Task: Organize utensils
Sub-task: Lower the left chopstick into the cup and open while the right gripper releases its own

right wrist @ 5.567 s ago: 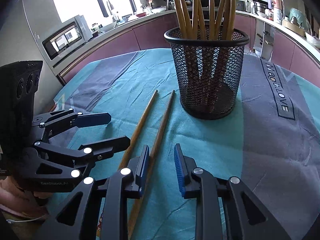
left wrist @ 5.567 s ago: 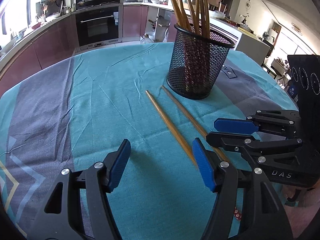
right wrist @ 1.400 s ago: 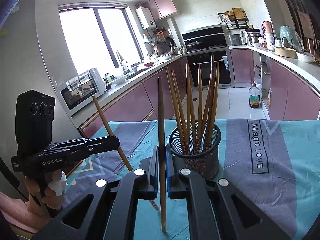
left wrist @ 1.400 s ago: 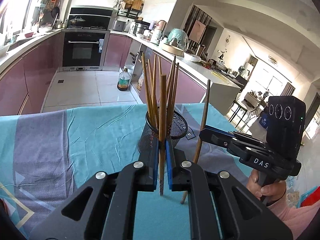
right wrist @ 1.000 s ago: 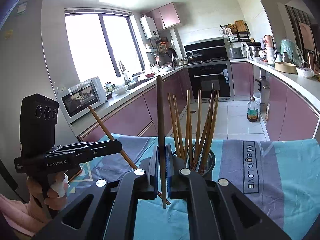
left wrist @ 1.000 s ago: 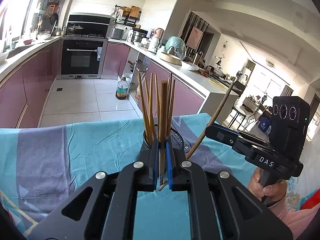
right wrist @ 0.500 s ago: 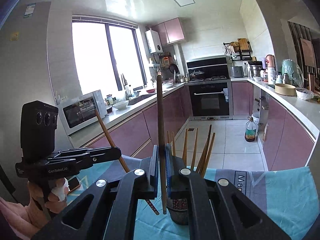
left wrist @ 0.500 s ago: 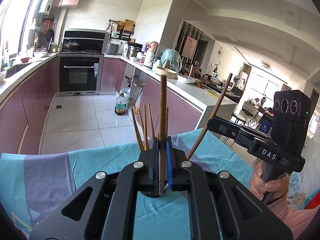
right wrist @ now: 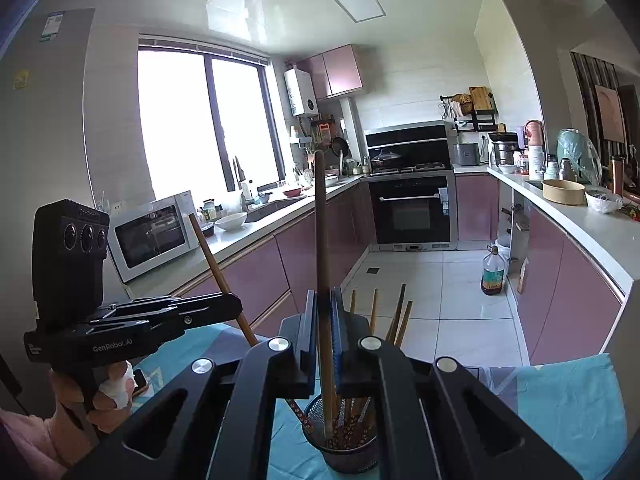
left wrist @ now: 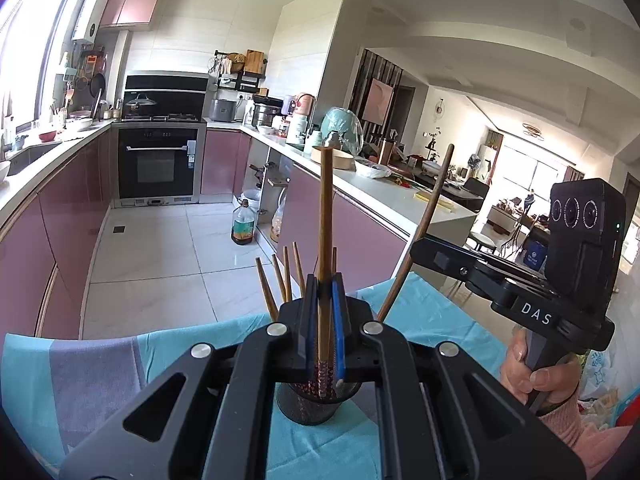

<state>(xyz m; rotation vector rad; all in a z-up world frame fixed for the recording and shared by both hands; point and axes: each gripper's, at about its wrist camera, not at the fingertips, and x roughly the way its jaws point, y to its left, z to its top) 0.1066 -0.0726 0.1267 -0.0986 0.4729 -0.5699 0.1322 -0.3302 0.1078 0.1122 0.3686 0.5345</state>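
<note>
My left gripper (left wrist: 322,320) is shut on a brown chopstick (left wrist: 326,220) held upright, its patterned lower tip just above the black mesh holder (left wrist: 312,406). My right gripper (right wrist: 324,332) is shut on another chopstick (right wrist: 321,240), whose lower end dips inside the holder (right wrist: 348,452) among several chopsticks. In the left wrist view the right gripper (left wrist: 424,248) holds its stick (left wrist: 432,208) slanted. In the right wrist view the left gripper (right wrist: 236,304) holds its stick (right wrist: 212,256) slanted.
The holder stands on a teal and grey tablecloth (left wrist: 80,376), which also shows in the right wrist view (right wrist: 568,400). Beyond the table are pink kitchen cabinets (right wrist: 568,280), an oven (left wrist: 158,168), a microwave (right wrist: 152,232) and an oil bottle (right wrist: 494,270) on the tiled floor.
Both grippers picked a chopstick off the cloth, raised it upright and rose high above the holder. In the last half second the holder has dropped lower in both views.
</note>
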